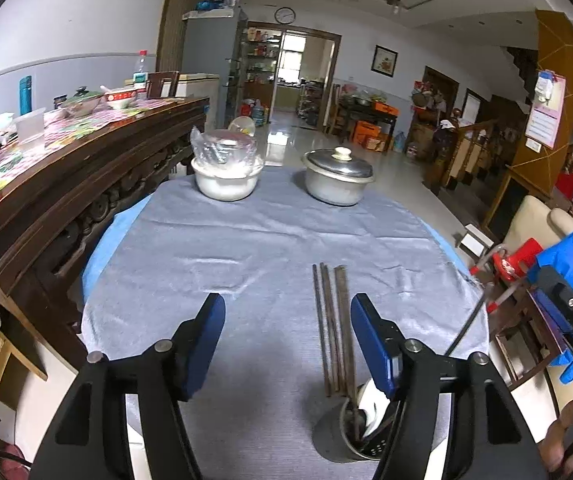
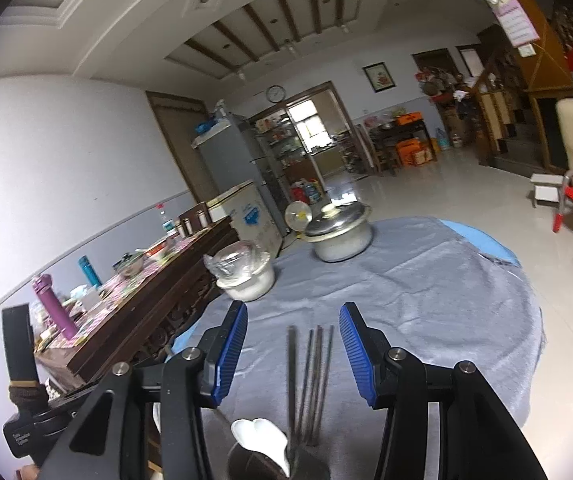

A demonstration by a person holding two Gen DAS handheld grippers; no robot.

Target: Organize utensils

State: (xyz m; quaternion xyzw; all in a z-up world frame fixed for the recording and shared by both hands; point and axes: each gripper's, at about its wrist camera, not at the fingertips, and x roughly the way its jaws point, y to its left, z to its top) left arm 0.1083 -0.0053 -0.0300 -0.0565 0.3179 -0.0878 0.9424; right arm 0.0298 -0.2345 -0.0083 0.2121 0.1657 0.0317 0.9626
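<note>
Left gripper [image 1: 286,320] hovers with fingers released, left of the chopsticks [image 1: 332,328]. These lie flat on the grey-clothed worktop [image 1: 246,240], just beyond the metal holder [image 1: 350,436]. Right gripper [image 2: 292,334], fingers released, straddles them above.

A matt, wrinkled grey cloth [image 1: 246,248] covers the table. The lidded pot [image 1: 336,178] is dull brushed metal; the chopsticks [image 1: 332,320] look like dark worn wood. The sideboard [image 1: 86,168] is glossy carved wood.
</note>
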